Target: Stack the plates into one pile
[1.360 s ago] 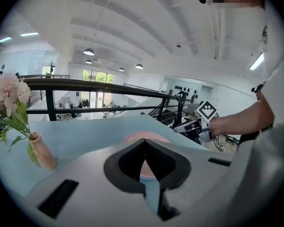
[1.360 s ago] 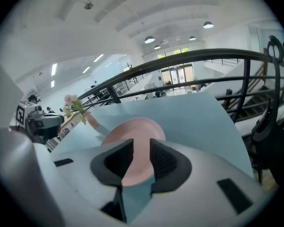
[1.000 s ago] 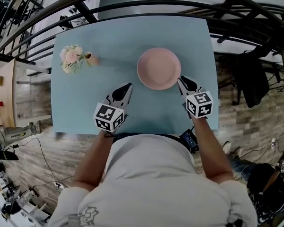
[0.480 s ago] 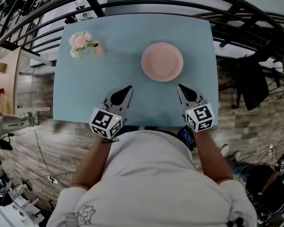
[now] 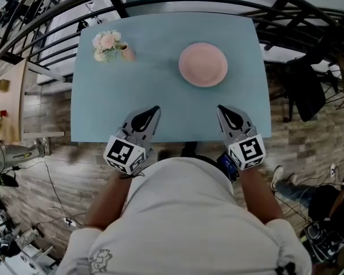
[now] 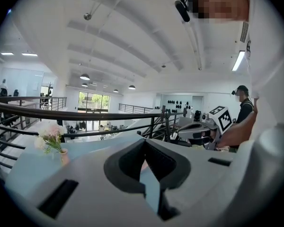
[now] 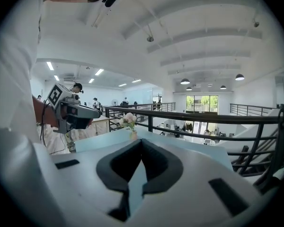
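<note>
Well apart from the plates (image 5: 203,65) stands a vase (image 5: 125,52).

Ahead of the left gripper (image 6: 145,145), the pink plates (image 5: 203,65) are mostly hidden by its own body; their number cannot be told.

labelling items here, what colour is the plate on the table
Pale pink: the plate stands out against the light blue table, best in the head view.

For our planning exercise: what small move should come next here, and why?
Probably just set the tools down: only one pink pile shows on the table, and the left tool and right tool are shut, empty and well short of it.
</note>
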{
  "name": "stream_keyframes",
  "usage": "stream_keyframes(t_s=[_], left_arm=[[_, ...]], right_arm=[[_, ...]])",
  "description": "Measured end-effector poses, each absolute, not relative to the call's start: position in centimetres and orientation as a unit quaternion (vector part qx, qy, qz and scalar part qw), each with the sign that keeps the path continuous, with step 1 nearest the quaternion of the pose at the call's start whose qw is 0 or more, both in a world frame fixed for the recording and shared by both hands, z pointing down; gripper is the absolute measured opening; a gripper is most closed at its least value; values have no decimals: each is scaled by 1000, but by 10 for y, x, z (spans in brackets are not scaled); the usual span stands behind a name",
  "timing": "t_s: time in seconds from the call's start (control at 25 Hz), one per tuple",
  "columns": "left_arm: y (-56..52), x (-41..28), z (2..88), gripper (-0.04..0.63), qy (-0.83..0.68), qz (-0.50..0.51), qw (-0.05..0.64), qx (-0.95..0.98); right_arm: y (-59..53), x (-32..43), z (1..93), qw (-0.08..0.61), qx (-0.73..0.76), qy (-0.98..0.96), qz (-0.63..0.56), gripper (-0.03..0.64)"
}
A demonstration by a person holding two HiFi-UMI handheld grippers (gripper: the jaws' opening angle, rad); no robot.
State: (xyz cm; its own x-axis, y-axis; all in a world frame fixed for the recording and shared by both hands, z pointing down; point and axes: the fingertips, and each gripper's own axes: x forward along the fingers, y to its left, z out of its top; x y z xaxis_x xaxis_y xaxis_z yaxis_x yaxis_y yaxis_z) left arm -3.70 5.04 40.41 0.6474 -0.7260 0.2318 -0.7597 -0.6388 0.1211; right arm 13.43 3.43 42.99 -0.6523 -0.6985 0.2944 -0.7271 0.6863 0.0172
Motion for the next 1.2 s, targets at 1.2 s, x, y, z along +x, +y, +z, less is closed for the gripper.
stream_keyframes(t_s=[1.2], left_arm=[[200,-189,364,5,-405,9,62,912]], right_arm=[[208,-8,378,104,440,-892,-13,5]])
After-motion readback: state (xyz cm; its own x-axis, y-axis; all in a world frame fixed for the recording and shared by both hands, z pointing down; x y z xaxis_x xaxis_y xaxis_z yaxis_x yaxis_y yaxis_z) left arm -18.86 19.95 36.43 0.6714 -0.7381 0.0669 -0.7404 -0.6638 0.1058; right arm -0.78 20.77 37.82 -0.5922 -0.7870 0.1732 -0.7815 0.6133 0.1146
